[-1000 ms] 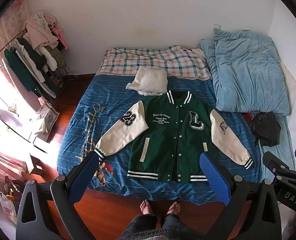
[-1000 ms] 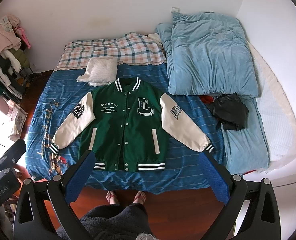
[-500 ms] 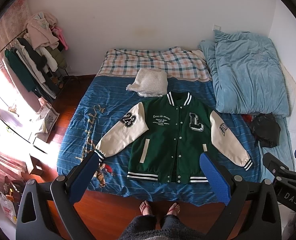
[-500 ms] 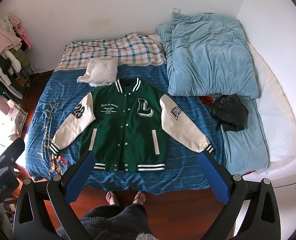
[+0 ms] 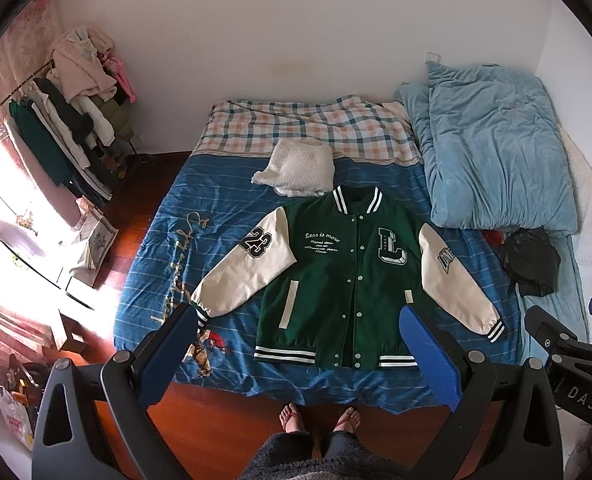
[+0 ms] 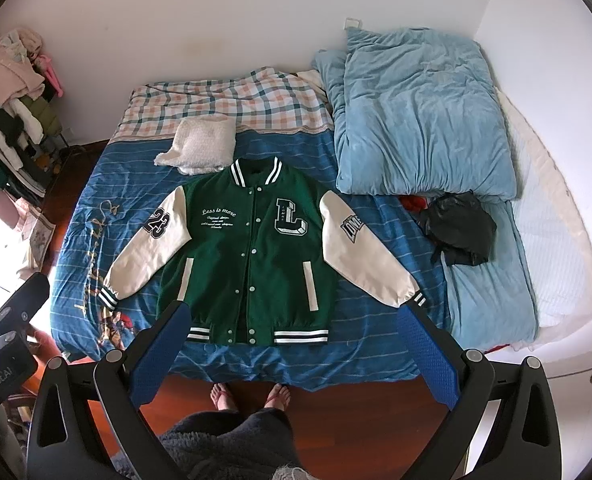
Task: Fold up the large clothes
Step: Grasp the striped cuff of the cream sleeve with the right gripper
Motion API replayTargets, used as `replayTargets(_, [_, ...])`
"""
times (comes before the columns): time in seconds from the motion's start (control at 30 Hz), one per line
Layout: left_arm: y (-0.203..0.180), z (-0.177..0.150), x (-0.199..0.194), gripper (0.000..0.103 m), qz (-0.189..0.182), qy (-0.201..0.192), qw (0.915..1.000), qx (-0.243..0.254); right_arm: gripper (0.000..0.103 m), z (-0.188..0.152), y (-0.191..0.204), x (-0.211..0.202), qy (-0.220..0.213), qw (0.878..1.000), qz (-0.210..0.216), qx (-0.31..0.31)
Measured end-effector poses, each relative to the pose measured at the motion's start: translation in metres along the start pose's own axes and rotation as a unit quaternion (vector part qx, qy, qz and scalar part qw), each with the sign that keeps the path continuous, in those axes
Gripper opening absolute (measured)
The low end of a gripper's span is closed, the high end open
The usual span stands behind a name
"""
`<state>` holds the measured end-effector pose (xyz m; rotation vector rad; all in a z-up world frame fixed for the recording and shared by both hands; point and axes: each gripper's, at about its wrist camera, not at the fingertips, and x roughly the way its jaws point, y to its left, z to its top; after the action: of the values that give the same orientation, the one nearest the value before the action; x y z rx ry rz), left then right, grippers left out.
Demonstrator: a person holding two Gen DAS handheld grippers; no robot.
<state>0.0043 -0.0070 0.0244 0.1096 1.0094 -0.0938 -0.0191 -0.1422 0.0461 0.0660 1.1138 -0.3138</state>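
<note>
We hold both grippers above the foot of the bed [image 5: 143, 264], each with its jaws spread wide and gripping nothing. The green varsity jacket [image 5: 344, 276] lies flat, front up and snapped shut (cream sleeves angled outward), ahead of and between the left gripper [image 5: 300, 354] jaws; from the right gripper [image 6: 291, 350] it sits likewise between the jaws. Beyond its collar rests a white folded knit [image 6: 199, 146], and off past the right jaw, a light-blue duvet [image 6: 420, 116].

I am reading "23" on the jacket [image 5: 338, 280] sleeve, "Less is more" and "L" on its chest; "DAS" is showing on my right gripper [image 5: 582, 392].
</note>
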Motion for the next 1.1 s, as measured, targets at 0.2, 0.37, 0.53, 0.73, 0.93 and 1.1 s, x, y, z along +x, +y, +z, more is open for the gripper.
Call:
replayTargets(0.2, [0.001,-0.002,-0.001,0.103,0.0,0.001,1.0,0.001,0.103,-0.001,0.0,0.001,0.0,1.0,0.0,0.0])
replayTargets(0.37, [0.002,0.004,0.002,0.103,-0.006,0.001,1.0,0.0,0.103,0.0,0.0,0.001,0.003,1.0,0.001,0.005])
replayTargets(0.53, [0.011,0.016,0.031,0.103,0.002,-0.026,0.9996,0.013,0.103,0.006,-0.018,0.016,0.0,0.998,0.013,0.054])
replayTargets(0.73, [0.003,0.027,0.111,0.103,0.054,-0.056,0.9959,0.047,0.102,-0.003,-0.067,0.124,0.04,0.983,-0.001,0.18])
replayTargets(0.93, [-0.029,0.023,0.224,0.103,0.095,-0.019,0.9927,0.071,0.064,-0.067,-0.159,0.268,0.127,0.93,0.016,0.344])
replayTargets(1.1, [-0.059,0.018,0.306,0.103,0.131,0.037,0.9886,0.064,0.06,-0.124,-0.233,0.393,0.139,0.866,0.069,0.476])
